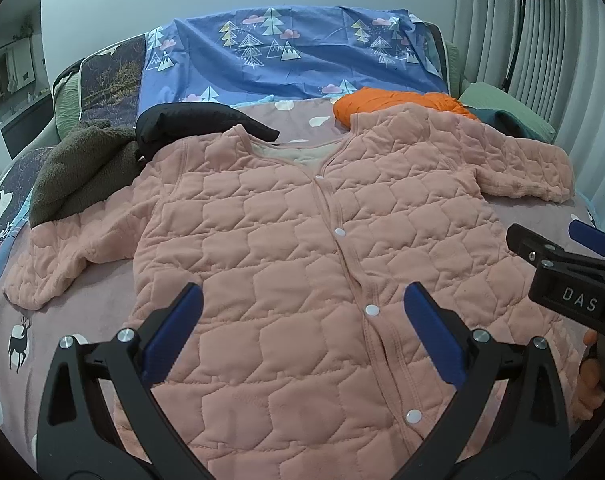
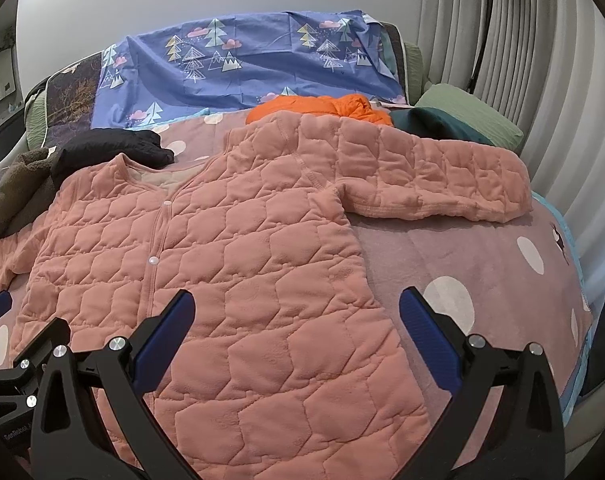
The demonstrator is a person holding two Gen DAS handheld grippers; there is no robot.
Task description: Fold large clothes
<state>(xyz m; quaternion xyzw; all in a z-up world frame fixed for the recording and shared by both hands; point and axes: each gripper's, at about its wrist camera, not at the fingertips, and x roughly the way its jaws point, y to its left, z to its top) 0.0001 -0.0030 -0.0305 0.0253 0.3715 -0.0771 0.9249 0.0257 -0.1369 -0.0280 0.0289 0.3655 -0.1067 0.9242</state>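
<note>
Pink quilted jacket (image 1: 294,248) lies spread face up across the bed (image 2: 462,256), snaps closed down the front, collar toward twelve o'clock and both sleeves stretched out to nine and three. Its hem runs under your tools and out of both views, so you cannot see the bottom edge.

Your left hand-held gripper (image 1: 302,332) hovers over the lower front of the jacket with its blue-padded jaws spread wide and nothing between them. Your right hand-held gripper (image 2: 296,336) is equally wide open and holds nothing; one finger sits above the jacket's side panel, the other above the bare mauve blanket at four o'clock.

Beyond the collar, an orange garment (image 1: 398,106) is partly hidden behind the jacket's shoulder. At ten o'clock a black garment (image 1: 194,122) and a brown fleece (image 1: 82,168) lie bunched, the jacket's shoulder overlapping them. A dark green item (image 2: 434,124) at one o'clock is mostly covered by the sleeve, too little showing to identify. A blue tree-print sheet (image 1: 286,60) drapes the far end.
</note>
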